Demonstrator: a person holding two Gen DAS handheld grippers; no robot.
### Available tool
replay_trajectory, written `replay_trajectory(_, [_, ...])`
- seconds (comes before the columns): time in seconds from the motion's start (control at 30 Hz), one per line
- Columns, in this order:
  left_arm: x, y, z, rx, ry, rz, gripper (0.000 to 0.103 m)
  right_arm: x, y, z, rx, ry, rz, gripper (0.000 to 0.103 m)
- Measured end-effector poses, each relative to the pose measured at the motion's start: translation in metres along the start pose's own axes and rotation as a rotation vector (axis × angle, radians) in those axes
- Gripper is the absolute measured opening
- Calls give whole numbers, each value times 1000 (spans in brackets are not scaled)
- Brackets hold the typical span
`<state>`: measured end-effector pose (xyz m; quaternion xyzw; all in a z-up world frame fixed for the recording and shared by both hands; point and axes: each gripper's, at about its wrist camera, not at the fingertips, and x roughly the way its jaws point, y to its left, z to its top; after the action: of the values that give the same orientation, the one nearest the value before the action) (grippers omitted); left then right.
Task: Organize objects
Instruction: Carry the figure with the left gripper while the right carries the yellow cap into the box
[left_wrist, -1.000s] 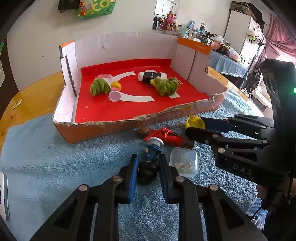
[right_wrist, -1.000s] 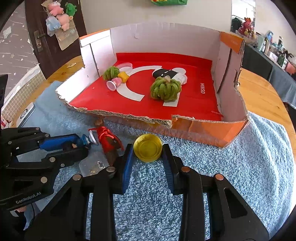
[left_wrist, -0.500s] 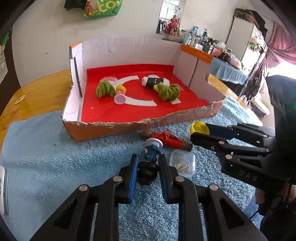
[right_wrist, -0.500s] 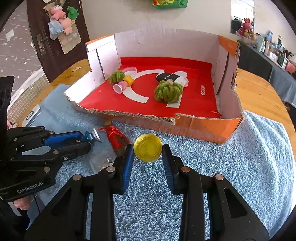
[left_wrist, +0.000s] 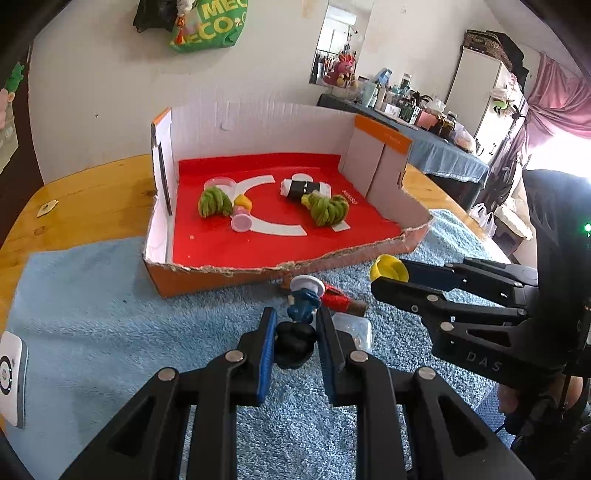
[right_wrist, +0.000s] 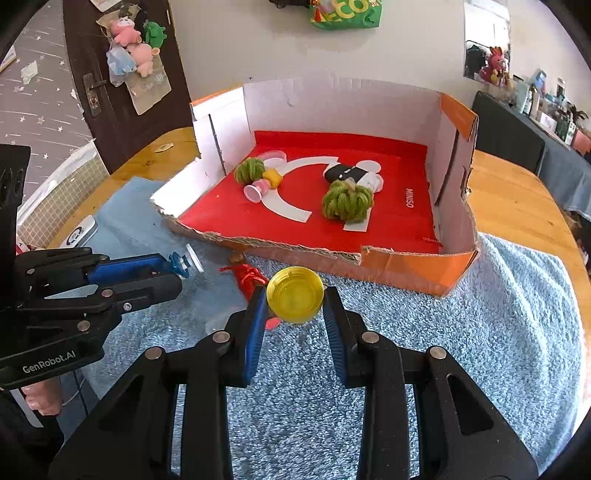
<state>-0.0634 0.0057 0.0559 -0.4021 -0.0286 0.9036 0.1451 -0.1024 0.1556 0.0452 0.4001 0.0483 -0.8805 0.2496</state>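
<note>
My left gripper (left_wrist: 294, 325) is shut on a small blue and black toy figure (left_wrist: 301, 314) with a white cap, held above the blue towel (left_wrist: 110, 314). It also shows in the right wrist view (right_wrist: 183, 264). My right gripper (right_wrist: 295, 302) is shut on a yellow round lid (right_wrist: 295, 300), also seen in the left wrist view (left_wrist: 388, 268). Ahead stands the cardboard box (right_wrist: 406, 262) with a red floor, holding two green yarn bundles (right_wrist: 347, 201), a pink cup (right_wrist: 255, 192) and a black and white plush (right_wrist: 351, 173).
A red wrapped object (left_wrist: 338, 295) and a clear plastic container (left_wrist: 352, 326) lie on the towel below the grippers. A white device (left_wrist: 9, 373) sits at the towel's left edge. The wooden table (right_wrist: 517, 199) extends around the box.
Both grippers have risen from the towel with their objects and moved a little back; the box now looks farther and lower.
</note>
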Motion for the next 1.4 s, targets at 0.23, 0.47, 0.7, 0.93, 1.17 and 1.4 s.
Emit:
replay_trajectory(0.23, [-5, 2, 7, -4, -22, 5, 22, -6, 2, 5, -4, -17, 9, 30])
replay_trajectory(0.47, [-6, 2, 17, 0, -44, 17, 22, -9, 3, 11, -6, -29, 7, 30])
replay_trajectory(0.7, [-2, 3, 28, -3, -52, 23, 22, -10, 2, 19, -11, -40, 4, 30])
replay_trajectory(0.93, [5, 8, 41, -13, -54, 28, 22, -8, -2, 27, -10, -42, -1, 30])
replay_trajectory(1.17, [10, 10, 48, -18, -54, 30, 22, -6, -4, 32, -9, -41, -1, 30])
replay_trajectory(1.4, [21, 16, 61, -23, -44, 37, 22, 3, -12, 45, 2, -29, 1, 30])
